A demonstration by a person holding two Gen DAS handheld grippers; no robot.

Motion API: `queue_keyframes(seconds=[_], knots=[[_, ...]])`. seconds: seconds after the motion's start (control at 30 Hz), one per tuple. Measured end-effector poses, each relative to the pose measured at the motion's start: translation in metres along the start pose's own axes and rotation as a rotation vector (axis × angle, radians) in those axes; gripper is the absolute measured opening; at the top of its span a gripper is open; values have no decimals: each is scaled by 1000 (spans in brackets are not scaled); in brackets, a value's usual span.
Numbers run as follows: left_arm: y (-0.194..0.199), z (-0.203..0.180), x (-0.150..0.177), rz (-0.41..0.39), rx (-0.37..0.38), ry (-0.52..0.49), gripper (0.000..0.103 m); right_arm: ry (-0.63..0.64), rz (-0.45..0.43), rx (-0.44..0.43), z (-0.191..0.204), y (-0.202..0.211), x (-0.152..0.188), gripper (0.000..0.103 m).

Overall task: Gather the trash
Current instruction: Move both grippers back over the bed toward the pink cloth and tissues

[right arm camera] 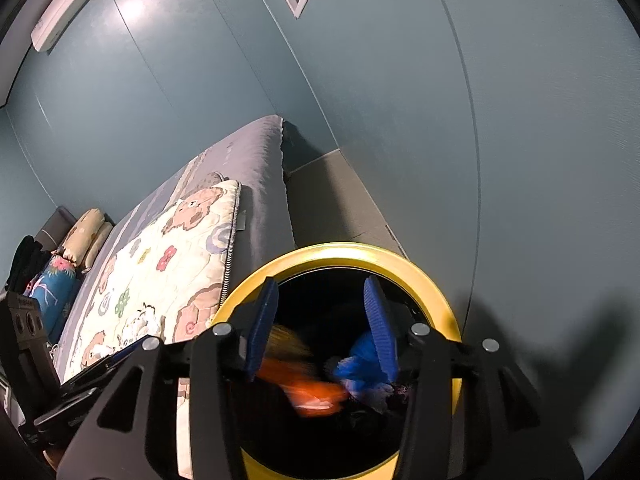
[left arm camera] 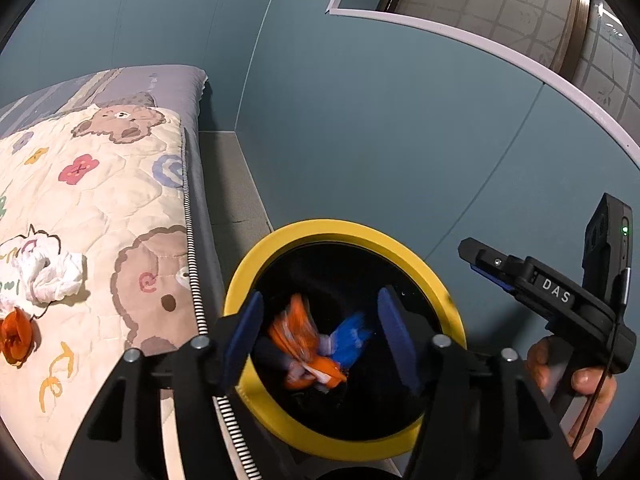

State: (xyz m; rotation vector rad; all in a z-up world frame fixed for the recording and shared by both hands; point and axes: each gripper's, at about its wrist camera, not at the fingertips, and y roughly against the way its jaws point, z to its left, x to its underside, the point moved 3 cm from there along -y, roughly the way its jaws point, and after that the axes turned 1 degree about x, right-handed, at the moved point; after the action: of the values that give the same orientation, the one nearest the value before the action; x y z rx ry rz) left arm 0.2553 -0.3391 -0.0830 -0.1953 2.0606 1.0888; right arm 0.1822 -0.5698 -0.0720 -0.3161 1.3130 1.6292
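Both claws, the left claw and the right claw, hang spread over the yellow-rimmed bin, pinching nothing; the orange wrapper and blue wrapper are blurred inside it (apparently falling). Farther off, a white tissue and an orange scrap remain near the bed edge; a careless reach could knock them to the floor.

Both grippers angled downward side by side, left gripper and right gripper with jaws apart, nothing pinched. Bare hand wrapped round the right one's handle.
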Motion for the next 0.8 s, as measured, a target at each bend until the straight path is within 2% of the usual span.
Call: queue_keyframes(seconds=[0.2,0.43,0.63,0.8], knots=[[24,14,-1,-69,-53,-3,87,11,-9,-25,5,6,3,54],[58,44,1,-134,-125,19,92,80,-25,-81,47,12,6,62],[92,75,5,-175,-195,30,94,187,-19,-145,102,15,16,64],[117,112,11,-190,-241,80,94,257,17,-195,154,4,26,64]])
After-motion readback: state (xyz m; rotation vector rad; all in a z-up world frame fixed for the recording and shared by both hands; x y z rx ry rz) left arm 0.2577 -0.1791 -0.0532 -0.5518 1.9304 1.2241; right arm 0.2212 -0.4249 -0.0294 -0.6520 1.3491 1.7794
